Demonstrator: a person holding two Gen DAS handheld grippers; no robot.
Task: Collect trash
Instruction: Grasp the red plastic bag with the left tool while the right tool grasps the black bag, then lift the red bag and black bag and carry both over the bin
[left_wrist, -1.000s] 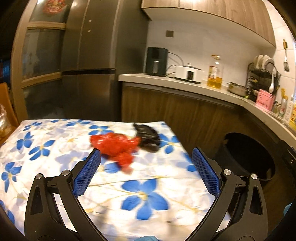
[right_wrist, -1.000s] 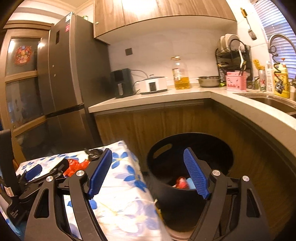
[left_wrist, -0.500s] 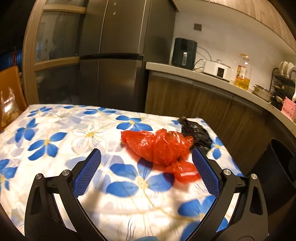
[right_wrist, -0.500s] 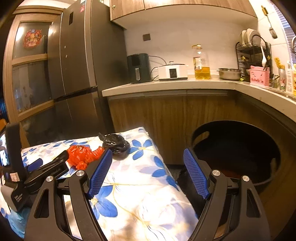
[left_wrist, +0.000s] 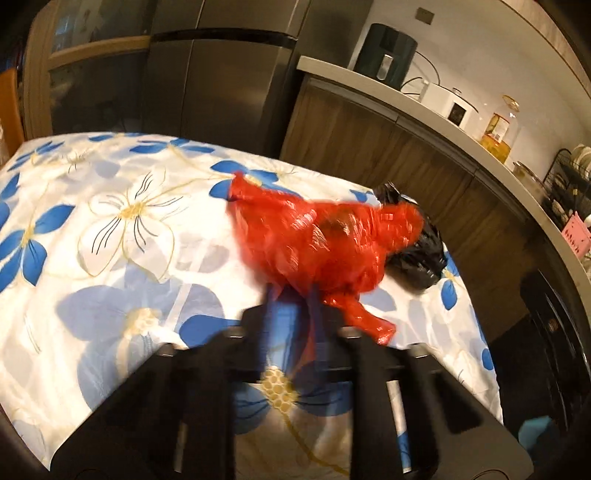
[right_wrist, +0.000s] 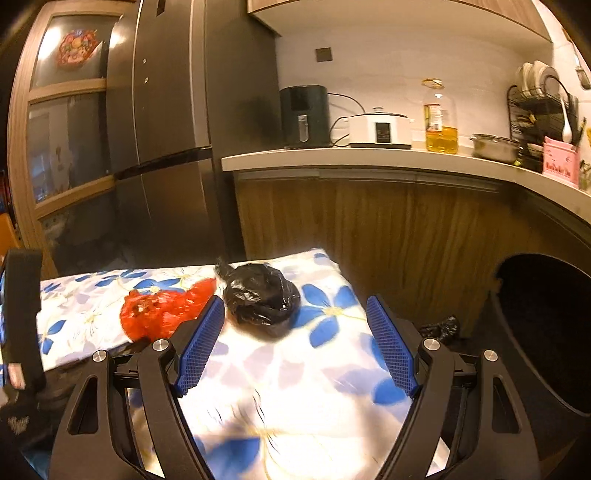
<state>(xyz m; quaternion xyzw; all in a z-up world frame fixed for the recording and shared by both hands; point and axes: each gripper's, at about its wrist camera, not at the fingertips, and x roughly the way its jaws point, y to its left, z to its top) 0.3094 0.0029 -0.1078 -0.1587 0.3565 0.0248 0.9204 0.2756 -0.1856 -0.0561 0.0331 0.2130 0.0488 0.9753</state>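
Observation:
A crumpled red plastic bag (left_wrist: 325, 243) lies on the flowered tablecloth (left_wrist: 122, 229); it also shows in the right wrist view (right_wrist: 159, 314). My left gripper (left_wrist: 291, 299) is blurred and closed on the bag's near edge. A black knotted bag (left_wrist: 421, 258) lies just right of the red one, near the table's far right corner. In the right wrist view the black bag (right_wrist: 258, 299) sits ahead of my right gripper (right_wrist: 295, 339), which is open and empty above the cloth.
A black round bin (right_wrist: 546, 332) stands on the floor right of the table, below the counter (right_wrist: 369, 162). A small black scrap (right_wrist: 443, 328) lies on the floor by it. A dark fridge (right_wrist: 166, 129) stands behind the table.
My left gripper has moved forward to the red bag and shut on it. My right gripper has swung left from the bin toward the black bag, staying open.

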